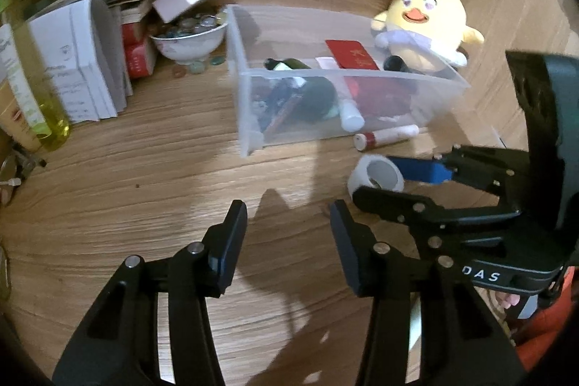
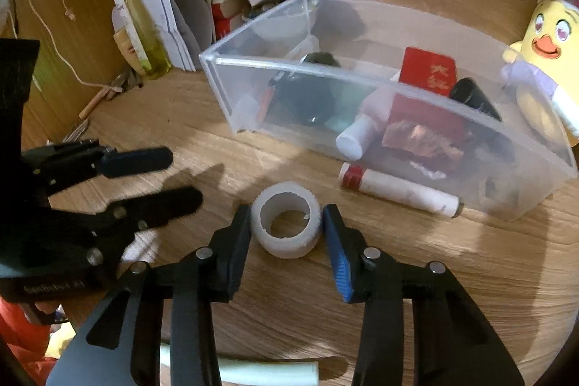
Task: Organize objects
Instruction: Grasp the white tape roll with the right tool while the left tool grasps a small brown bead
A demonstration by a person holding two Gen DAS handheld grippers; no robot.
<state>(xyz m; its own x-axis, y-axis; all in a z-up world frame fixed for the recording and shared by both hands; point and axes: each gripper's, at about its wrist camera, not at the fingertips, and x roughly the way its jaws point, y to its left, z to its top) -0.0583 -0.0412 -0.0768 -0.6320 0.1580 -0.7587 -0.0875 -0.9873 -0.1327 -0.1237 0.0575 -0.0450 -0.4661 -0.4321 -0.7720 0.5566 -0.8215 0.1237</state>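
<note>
Right tongs (image 2: 287, 227) pinching the tape roll (image 2: 286, 225), clear only from the right wrist; left tongs (image 1: 287, 241) spread over bare table (image 1: 144, 190).

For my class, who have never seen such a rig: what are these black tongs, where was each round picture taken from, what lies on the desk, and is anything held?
No robot: a person holds a two-finger gripper in each hand, with a fisheye camera on each. The left gripper has nothing between its fingers. The right gripper straddles a white tape roll on the wooden desk; whether it grips yet is unclear. Behind stand a clear plastic bin of oddments, a white tube and a yellow plush chick.
</note>
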